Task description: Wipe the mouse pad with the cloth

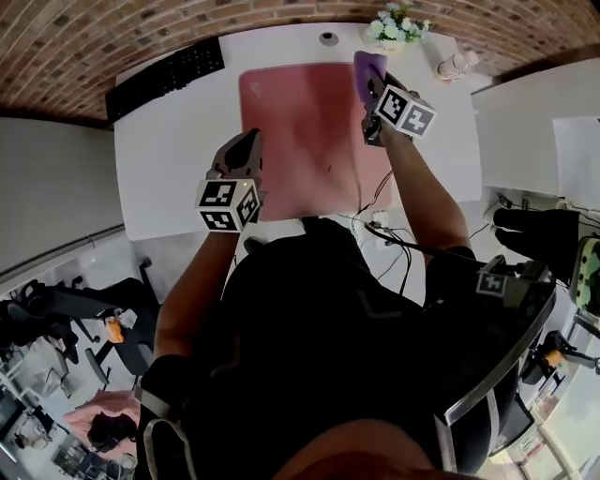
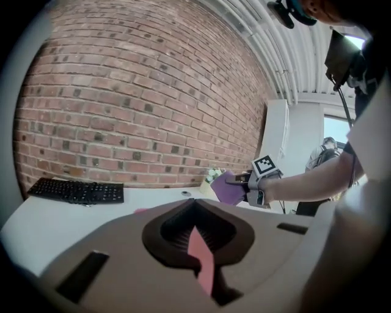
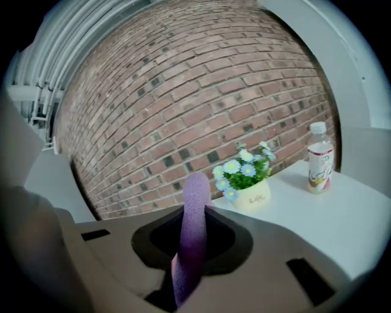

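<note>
A pink mouse pad [image 1: 300,131] lies in the middle of the white table [image 1: 169,178]. My right gripper [image 1: 375,89] hangs over the pad's far right corner, shut on a purple cloth [image 1: 367,67]. In the right gripper view the cloth [image 3: 194,226] stands up between the jaws. My left gripper [image 1: 242,155] is over the pad's left edge near the front. Its jaws are shut, and only a thin strip of pink pad [image 2: 200,260] shows through the slit. From the left gripper view I also see the cloth [image 2: 227,186] held above the table.
A black keyboard [image 1: 164,80] lies at the table's far left. At the far right, by the brick wall, stand a flower pot [image 1: 396,26] and a drink bottle [image 1: 457,64]. A small round object [image 1: 327,38] sits behind the pad. Cables [image 1: 375,211] hang off the front edge.
</note>
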Tool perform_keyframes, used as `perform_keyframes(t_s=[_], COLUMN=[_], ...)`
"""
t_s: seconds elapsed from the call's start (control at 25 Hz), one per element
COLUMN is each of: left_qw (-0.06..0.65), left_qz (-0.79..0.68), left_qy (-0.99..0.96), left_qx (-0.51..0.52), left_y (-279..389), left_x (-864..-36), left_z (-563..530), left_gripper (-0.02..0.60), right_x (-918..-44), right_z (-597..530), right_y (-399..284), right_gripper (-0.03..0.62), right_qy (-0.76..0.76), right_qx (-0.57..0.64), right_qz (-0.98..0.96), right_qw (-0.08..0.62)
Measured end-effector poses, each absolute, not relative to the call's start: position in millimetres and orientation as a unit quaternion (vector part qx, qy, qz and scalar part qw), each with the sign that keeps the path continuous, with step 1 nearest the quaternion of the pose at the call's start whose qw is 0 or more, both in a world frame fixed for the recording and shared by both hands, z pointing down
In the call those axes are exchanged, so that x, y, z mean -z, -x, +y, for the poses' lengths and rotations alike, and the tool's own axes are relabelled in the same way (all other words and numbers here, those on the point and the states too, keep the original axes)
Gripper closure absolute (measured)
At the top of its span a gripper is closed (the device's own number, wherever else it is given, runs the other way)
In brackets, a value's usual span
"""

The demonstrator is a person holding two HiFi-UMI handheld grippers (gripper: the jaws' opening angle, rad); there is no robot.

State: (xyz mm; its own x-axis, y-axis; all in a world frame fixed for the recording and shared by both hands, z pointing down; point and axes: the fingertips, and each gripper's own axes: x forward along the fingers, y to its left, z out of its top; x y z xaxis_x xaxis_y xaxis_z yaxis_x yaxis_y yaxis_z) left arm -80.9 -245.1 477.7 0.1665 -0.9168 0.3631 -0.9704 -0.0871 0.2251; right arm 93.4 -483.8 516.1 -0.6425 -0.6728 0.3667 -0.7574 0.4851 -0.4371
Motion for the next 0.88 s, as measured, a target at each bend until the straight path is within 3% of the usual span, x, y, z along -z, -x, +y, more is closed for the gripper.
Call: perform_keyframes(t_s=[0.36,0.88], left_qw=[0.237,0.246], left_qz=[-0.64,-0.664], left_qy=[-0.726,-0.701], left_qx=[-0.078,-0.089], left_y=[72,93], left_x=[-493,-502], left_z=[-272,-261], left_gripper=[0.577,0.577], right_x=[-578,-628], right_z=[-539,-535], right_y=[-165,-112], right_gripper=[0.536,0.536], right_qy=[-0.49,-0.461], right_qx=[-0.263,-0.285], right_qz=[-0.819,-0.821], right_qw=[0.142,0.183])
